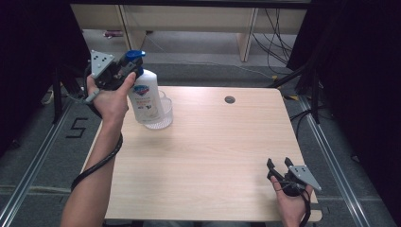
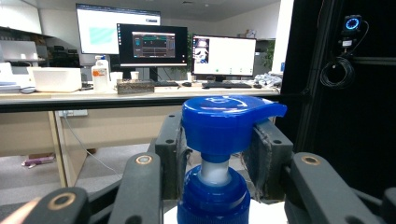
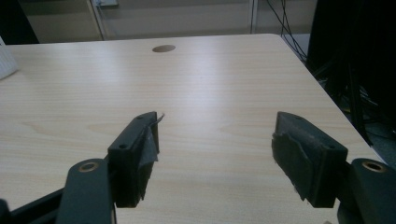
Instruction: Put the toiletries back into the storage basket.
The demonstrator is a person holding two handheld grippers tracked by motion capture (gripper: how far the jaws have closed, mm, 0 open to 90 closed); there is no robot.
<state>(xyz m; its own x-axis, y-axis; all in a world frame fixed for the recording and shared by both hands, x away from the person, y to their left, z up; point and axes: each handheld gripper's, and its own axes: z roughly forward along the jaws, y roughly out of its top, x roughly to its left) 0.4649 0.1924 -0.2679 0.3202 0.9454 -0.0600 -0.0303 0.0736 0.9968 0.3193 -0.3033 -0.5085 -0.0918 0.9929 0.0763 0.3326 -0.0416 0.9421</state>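
Pump bottle (image 1: 145, 97) clamped by left gripper (image 1: 124, 67) beside glass (image 1: 163, 116).

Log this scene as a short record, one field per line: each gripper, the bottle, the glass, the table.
left gripper: at the blue pump head of the bottle, jaws on either side of it
right gripper: open, low over the table's near right part, holding nothing
bottle: white soap bottle, upright, far left of table
glass: clear, right beside the bottle
table: light wood, round hole near far edge
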